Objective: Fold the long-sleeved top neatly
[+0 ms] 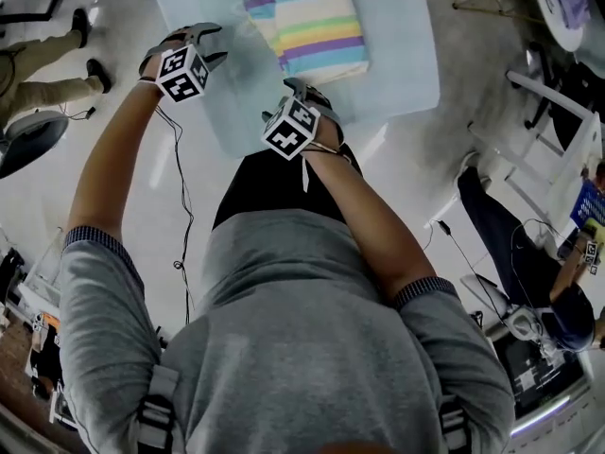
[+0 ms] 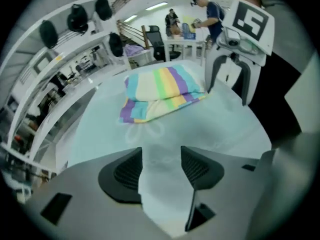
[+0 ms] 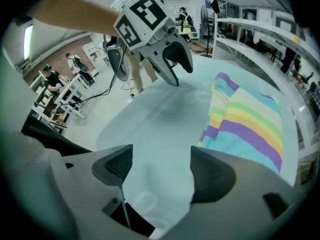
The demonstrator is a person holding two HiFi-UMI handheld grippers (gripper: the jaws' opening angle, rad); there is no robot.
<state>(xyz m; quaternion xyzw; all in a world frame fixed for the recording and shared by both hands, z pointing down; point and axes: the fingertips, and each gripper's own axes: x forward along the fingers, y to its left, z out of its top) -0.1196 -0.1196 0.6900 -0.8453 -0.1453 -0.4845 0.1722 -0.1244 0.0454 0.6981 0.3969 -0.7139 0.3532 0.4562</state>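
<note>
The long-sleeved top (image 1: 310, 26), striped in pastel purple, yellow, green and blue, lies folded into a compact rectangle on the pale blue table (image 1: 397, 45). My left gripper (image 1: 202, 38) hovers over the table's near left part, open, a short way left of the top. My right gripper (image 1: 304, 91) is open too, over the table's near edge just below the top. Along the left gripper (image 2: 161, 166) only the table cover shows between the jaws, the top (image 2: 162, 91) lies ahead, and the right gripper (image 2: 230, 81) is at the right. The right gripper (image 3: 161, 171) holds nothing; the top (image 3: 250, 124) lies to its right.
The table's near edge (image 1: 236, 145) is just past my body. A black cable (image 1: 181, 206) trails on the floor at the left. A seated person's legs (image 1: 43, 69) are at far left. Shelving (image 2: 65, 49) and desks with people (image 3: 65, 84) surround the table.
</note>
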